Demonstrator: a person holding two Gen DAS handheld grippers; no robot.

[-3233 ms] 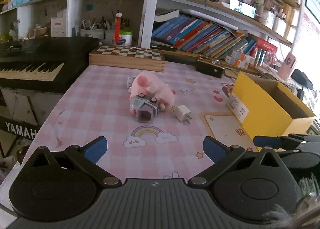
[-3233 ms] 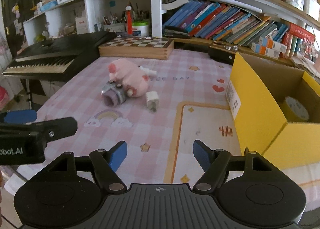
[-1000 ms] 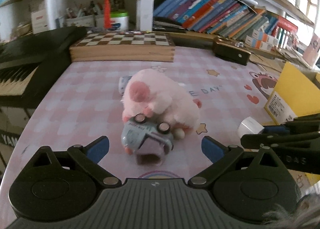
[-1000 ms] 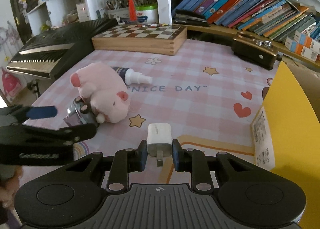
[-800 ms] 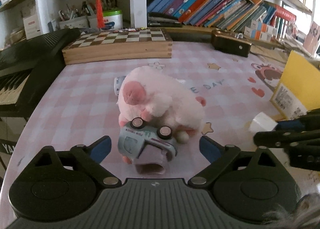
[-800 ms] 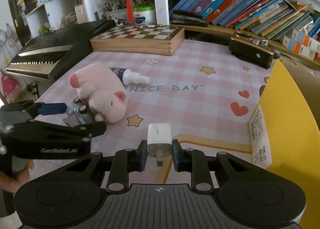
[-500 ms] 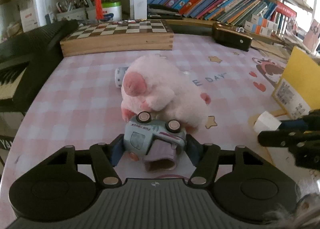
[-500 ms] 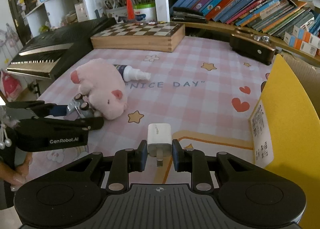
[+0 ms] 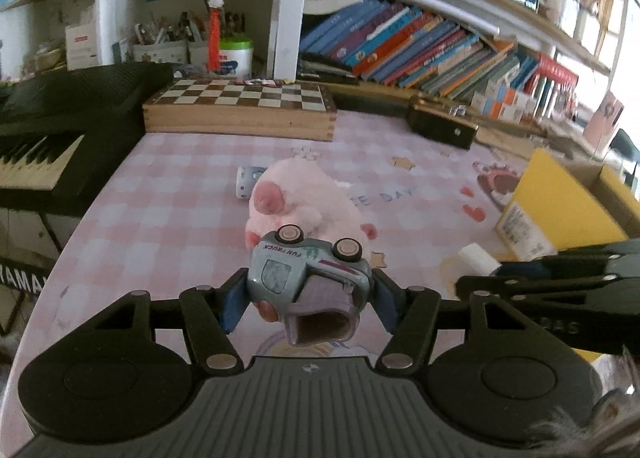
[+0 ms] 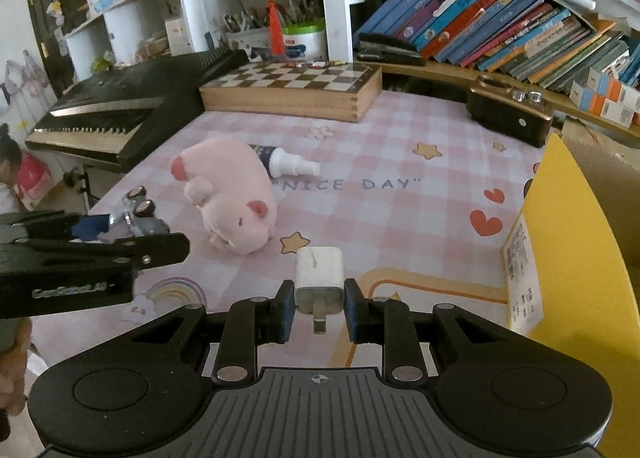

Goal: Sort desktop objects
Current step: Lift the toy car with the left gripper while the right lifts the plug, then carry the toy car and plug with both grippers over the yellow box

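The left gripper (image 9: 306,298) is holding the small grey-blue toy truck (image 9: 308,278) on its side, wheels up, the jaws partly closed and pressing on its two ends; the right gripper (image 10: 318,308) is clamping the white plastic plug charger (image 10: 319,282), the jaws nearly closed on its flat sides, prong pointing back toward the camera. Both items are sitting just above the pink checked surface (image 10: 400,213). Risk one: the truck is being gripped on curved, glossy faces and could be twisting or slipping out during transfer. Risk two: the two grippers are working close together, so a shared path toward the yellow cardboard box (image 10: 568,266) at the right is inviting a collision. Risk three: the box's near wall is standing tall, and a low approach would be striking it. The pink plush pig (image 10: 230,197) is lying just beyond the truck, the white spray bottle (image 10: 288,161) behind it. Open room is lying in the centre; the black keyboard (image 10: 128,113) and wooden chessboard case (image 10: 292,93) are bounding the left and far edges.
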